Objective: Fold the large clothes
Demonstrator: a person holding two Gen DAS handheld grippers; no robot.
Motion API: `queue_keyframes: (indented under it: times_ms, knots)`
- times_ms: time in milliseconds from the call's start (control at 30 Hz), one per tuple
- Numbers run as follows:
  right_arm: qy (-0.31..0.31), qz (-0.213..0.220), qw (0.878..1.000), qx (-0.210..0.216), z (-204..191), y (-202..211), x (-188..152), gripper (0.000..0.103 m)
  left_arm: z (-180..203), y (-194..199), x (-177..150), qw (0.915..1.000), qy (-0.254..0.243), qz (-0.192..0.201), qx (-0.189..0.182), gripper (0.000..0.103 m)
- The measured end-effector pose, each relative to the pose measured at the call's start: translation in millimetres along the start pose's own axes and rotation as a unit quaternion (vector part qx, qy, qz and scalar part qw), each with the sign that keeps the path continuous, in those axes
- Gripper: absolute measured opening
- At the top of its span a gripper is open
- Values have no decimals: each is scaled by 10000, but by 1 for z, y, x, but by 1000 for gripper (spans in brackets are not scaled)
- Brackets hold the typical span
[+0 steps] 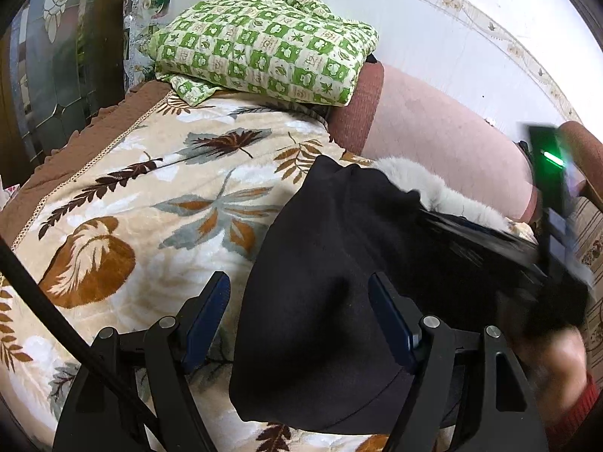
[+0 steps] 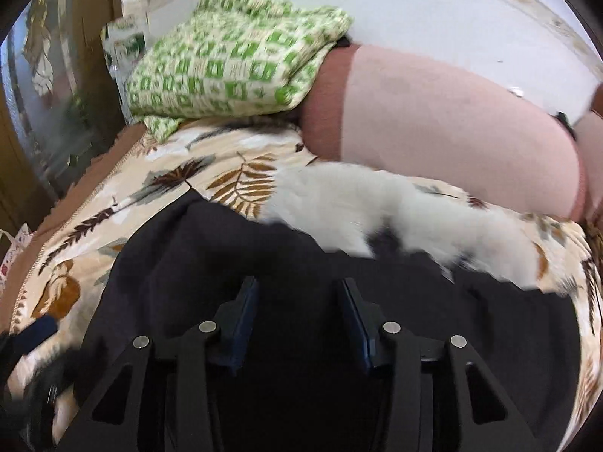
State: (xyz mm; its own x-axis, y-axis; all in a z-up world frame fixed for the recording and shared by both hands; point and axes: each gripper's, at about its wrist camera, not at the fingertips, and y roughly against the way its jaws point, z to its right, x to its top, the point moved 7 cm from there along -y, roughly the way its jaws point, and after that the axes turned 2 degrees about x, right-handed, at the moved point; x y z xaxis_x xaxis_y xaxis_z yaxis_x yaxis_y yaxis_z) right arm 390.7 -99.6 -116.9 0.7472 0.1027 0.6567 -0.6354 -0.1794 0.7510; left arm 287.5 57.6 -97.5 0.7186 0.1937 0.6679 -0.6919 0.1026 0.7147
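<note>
- Black cloth, a heavy dark garment (image 1: 339,263), fills the lower middle of the left wrist view, lying bunched on a leaf-patterned blanket (image 1: 150,188) in cream, brown and grey.
- Pale fur trim (image 2: 377,207) runs along the garment's far edge, at centre right of the right wrist view, blurred there.
- Left gripper (image 1: 299,312) stands with its jaws spread wide at the bottom of its frame; a fold of the black cloth lies between them, over the blue pad of the right-hand finger, and is not pinched.
- Right gripper (image 2: 296,312) likewise has its fingers parted, low over the black fabric with dark cloth in the gap; I can't tell whether the pads touch it.
- At the right edge of the left wrist view, blurred, the other gripper's body shows a green light, with a hand (image 1: 557,361) in a red cuff below it.
- Green-and-cream checked bedding (image 1: 264,37) sits folded at the top of both frames, resting on the blanket's far end.
- Pink-covered cushion (image 1: 433,132) lies at upper right, against a white wall (image 1: 452,19).
</note>
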Motion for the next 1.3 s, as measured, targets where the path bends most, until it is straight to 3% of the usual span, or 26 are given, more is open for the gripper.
queue_keyframes:
  times_ms: [100, 200, 300, 367, 467, 567, 733, 800, 833, 867, 900, 967, 1000, 1133, 1233, 1300]
  knots:
    - [-214, -336, 9992, 32, -3, -38, 13, 48, -3, -1, 2, 10000, 46, -7, 2, 75]
    - [-261, -655, 9972, -252, -3, -70, 14, 48, -11, -3, 5, 9999, 163, -35, 26, 75]
    - [-244, -746, 9960, -417, -4, -79, 15, 48, -26, -6, 10, 9992, 389, -60, 70, 75]
    - [-301, -538, 9973, -394, -4, -65, 22, 48, -34, -7, 12, 9985, 530, -96, 91, 75]
    - [-460, 105, 9989, 1, -6, -17, 31, 48, -40, -11, 13, 9974, 703, -149, 46, 75]
    - [-462, 390, 9979, 223, -1, 19, 23, 49, -34, -17, 9, 9975, 666, -218, -46, 75]
    - [-597, 177, 9979, 196, 30, 21, -7, 49, -15, -44, -3, 9980, 397, -475, 114, 75]
    - [-782, 107, 9969, -47, 59, 16, -20, 51, -14, -54, -9, 9974, 368, -557, 259, 76]
    - [-866, 107, 9961, -156, 78, 14, -25, 71, -13, -58, -11, 9973, 358, -596, 245, 77]
    - [-1014, 112, 9947, -126, 97, 13, -29, 76, -13, -60, -12, 9972, 366, -607, 246, 80]
    - [-1192, 138, 9924, -283, 118, 15, -32, 69, -13, -60, -12, 9971, 358, -602, 303, 80]
    - [-1368, 120, 9843, -1110, 163, 19, -40, 65, -13, -60, -11, 9973, 309, -573, 347, 80]
    - [-1549, 127, 9789, -1324, 189, 21, -46, 66, -13, -60, -11, 9973, 301, -566, 349, 81]
    - [-2845, 163, 9486, -1375, 271, 35, -84, 69, -14, -62, -12, 9970, 268, -571, 447, 85]
    - [-3420, 18, 9184, -1991, 319, 53, -115, 69, -15, -64, -12, 9968, 277, -584, 480, 85]
    - [-3818, 48, 9010, -2059, 342, 69, -133, 69, -15, -61, -11, 9968, 279, -565, 498, 85]
